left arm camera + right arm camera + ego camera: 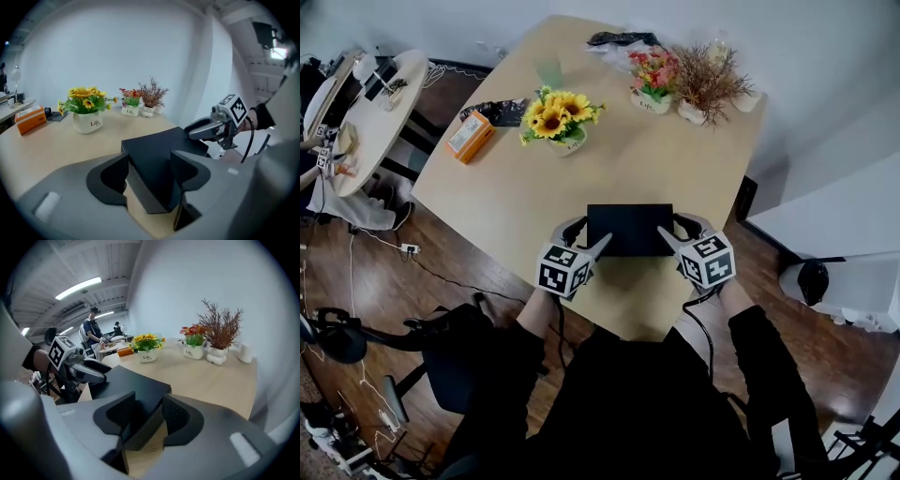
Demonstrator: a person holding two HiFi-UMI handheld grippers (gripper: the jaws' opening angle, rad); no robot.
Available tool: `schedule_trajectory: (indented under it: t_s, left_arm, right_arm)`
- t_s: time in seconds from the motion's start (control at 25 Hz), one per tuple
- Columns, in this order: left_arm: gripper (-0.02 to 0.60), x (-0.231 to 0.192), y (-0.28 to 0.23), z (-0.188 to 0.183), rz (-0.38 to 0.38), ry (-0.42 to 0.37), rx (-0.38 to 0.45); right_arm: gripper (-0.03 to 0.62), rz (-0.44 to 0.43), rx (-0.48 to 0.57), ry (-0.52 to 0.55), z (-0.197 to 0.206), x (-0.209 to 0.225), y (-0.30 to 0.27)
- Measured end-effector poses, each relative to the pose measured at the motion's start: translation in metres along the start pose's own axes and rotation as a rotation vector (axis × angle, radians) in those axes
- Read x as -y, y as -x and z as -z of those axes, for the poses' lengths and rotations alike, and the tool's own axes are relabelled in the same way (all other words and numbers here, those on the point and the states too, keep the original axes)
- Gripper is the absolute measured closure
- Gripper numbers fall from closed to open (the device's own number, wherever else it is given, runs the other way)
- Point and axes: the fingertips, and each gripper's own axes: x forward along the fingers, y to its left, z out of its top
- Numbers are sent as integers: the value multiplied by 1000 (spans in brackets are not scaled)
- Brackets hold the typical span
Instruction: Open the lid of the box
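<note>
I count one flat black box (628,228) at lower centre. My left gripper (592,246) and right gripper (668,242) gape around its corners. Three flowerpots (653,101) stand above, and the white sunflower pot (89,123) is marked "Life".

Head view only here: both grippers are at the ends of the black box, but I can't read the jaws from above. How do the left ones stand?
Observer: The left gripper view shows the left gripper with its jaws apart, a corner of the black box between them.
Operator: And the right?
Observer: The right gripper likewise: jaws apart, the box's other end between them.
Operator: Lid lifted?
Observer: Not that I see; side-on, the lid lies flat, no gap.
</note>
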Motion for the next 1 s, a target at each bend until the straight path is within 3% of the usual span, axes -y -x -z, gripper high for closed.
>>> schedule_trajectory:
  t_s: [0.24, 0.32, 0.36, 0.4, 0.44, 0.48, 0.52, 0.56, 0.6, 0.64, 0.68, 0.76, 0.8, 0.84, 0.88, 0.92, 1.0]
  left_arm:
    - [318, 3, 4, -4, -33, -97, 101]
    - [318, 3, 3, -7, -52, -130, 115]
    - [319, 3, 3, -9, -64, -158, 118]
    - [321, 4, 3, -12, -77, -202, 114]
    - [322, 7, 3, -14, -87, -268, 101]
    - [340, 12, 2, -14, -95, -364, 80]
    - [558, 19, 0, -13, -96, -477, 57]
    - [563, 28, -1, -10, -91, -572, 41]
    - [561, 35, -2, -8, -84, -612, 36]
    - [548, 36, -2, -7, -81, -581, 39]
    - [506, 31, -1, -6, -85, -486, 47]
    - [421, 7, 2, -4, -92, -191, 59]
    - [349, -6, 3, -4, -83, -46, 58]
    - [294, -15, 3, -5, -66, 57, 50]
    - [284, -20, 2, -8, -41, 107, 36]
    - [282, -19, -1, -10, -11, 107, 13]
    - [282, -9, -9, -11, 53, 40, -58]
  right_arm:
    - [414, 45, 64, 123, -1, -2, 2]
    - [424, 60, 57, 275, -2, -11, 1]
    - [539, 68, 52, 383, -3, -21, -1]
    - [594, 77, 50, 465, -4, -31, -2]
    - [594, 82, 50, 489, -6, -36, -4]
    - [574, 82, 51, 452, -7, -37, -6]
    - [513, 77, 57, 374, -8, -34, -6]
    - [495, 74, 67, 291, -10, -27, -5]
    - [482, 74, 79, 229, -11, -20, -2]
    - [461, 75, 88, 190, -12, -13, 1]
    - [449, 73, 90, 158, -12, -7, 5]
    - [434, 55, 79, 65, -9, 4, 8]
    - [422, 38, 71, -1, -8, 9, 9]
    - [405, 18, 61, -70, -6, 13, 8]
    - [382, -4, 49, -131, -5, 15, 6]
    - [358, -26, 33, -177, -3, 15, 3]
    - [315, -62, -6, -223, 0, 13, -5]
